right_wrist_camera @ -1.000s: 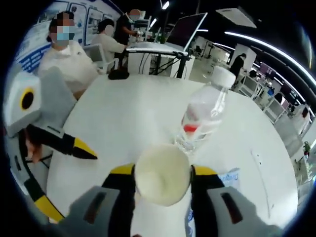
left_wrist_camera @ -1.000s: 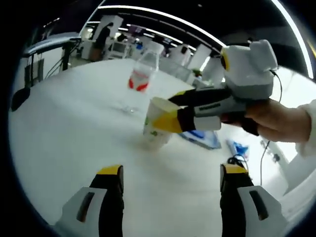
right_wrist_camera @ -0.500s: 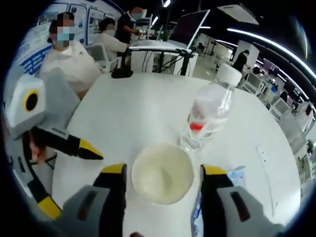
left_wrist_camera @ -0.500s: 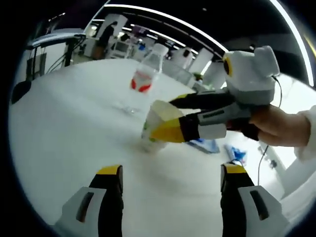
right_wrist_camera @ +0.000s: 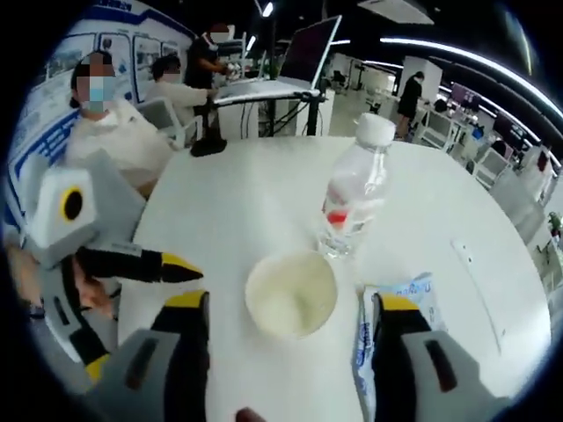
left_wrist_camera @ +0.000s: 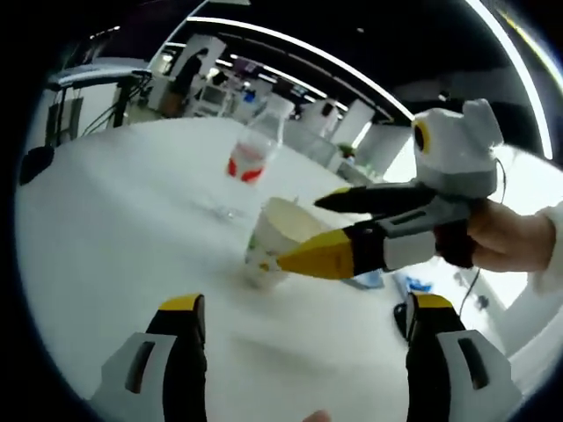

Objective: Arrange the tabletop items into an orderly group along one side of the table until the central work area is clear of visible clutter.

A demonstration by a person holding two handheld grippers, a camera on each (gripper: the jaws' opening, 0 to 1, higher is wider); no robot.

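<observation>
The paper cup [right_wrist_camera: 291, 294] stood upright on the white table [right_wrist_camera: 237, 202], just near of the water bottle [right_wrist_camera: 354, 198], with a plastic packet [right_wrist_camera: 387, 303] to its right. Both the right gripper [right_wrist_camera: 286, 330] and the left gripper [left_wrist_camera: 303, 338] were spread apart, holding nothing. Judging by how close the cup sat to the right gripper's jaws, a careless pull-back could have clipped the light cup and tipped it against the bottle.

In the left gripper view the right gripper [left_wrist_camera: 303, 230] crosses in front of the paper cup [left_wrist_camera: 271, 248], hiding part of its rim and far side. The print on the water bottle [right_wrist_camera: 352, 197] is too small to read. The blue-and-white packet [right_wrist_camera: 393, 309] near the table's [right_wrist_camera: 246, 193] edge is partly hidden behind one jaw.
</observation>
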